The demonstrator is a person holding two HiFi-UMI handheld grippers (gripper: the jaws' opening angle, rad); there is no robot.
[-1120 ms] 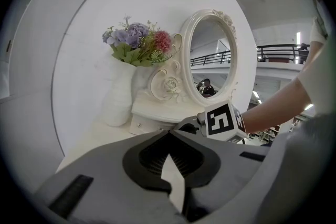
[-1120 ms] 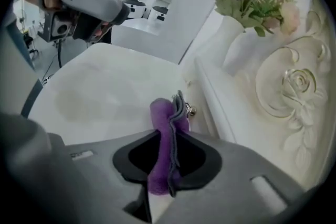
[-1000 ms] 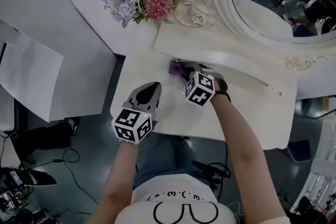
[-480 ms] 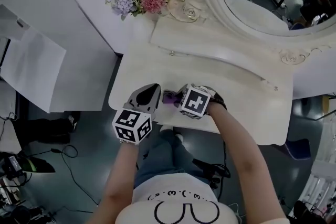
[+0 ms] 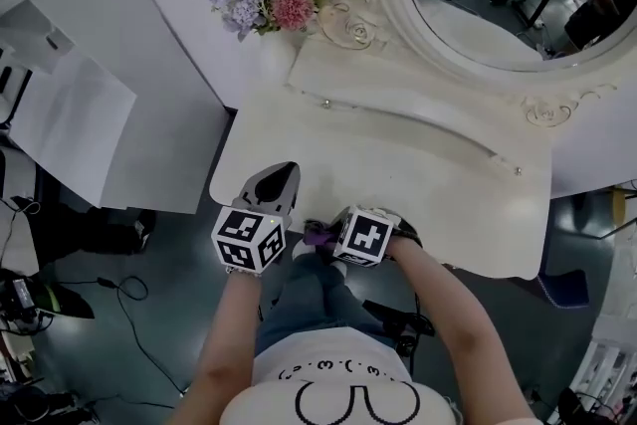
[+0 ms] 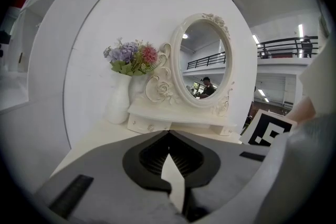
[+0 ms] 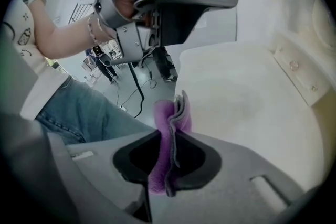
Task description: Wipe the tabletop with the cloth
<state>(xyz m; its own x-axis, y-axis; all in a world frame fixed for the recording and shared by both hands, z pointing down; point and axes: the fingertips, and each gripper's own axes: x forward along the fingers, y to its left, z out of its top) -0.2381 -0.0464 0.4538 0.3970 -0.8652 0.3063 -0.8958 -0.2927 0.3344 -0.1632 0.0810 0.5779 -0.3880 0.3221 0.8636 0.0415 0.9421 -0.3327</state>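
Right gripper [image 7: 170,136] clamps the cloth [image 7: 176,113], apparently at the tabletop's [image 5: 418,174] near edge, with the surface ahead. Left gripper [image 6: 169,136] is alongside, jaws together, empty.

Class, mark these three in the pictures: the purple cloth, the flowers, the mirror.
purple cloth [image 7: 168,124], right gripper view, on the upright purple fold.
flowers [image 5: 292,7], head view, on the pink bloom.
mirror [image 6: 202,60], left gripper view, on the glass.
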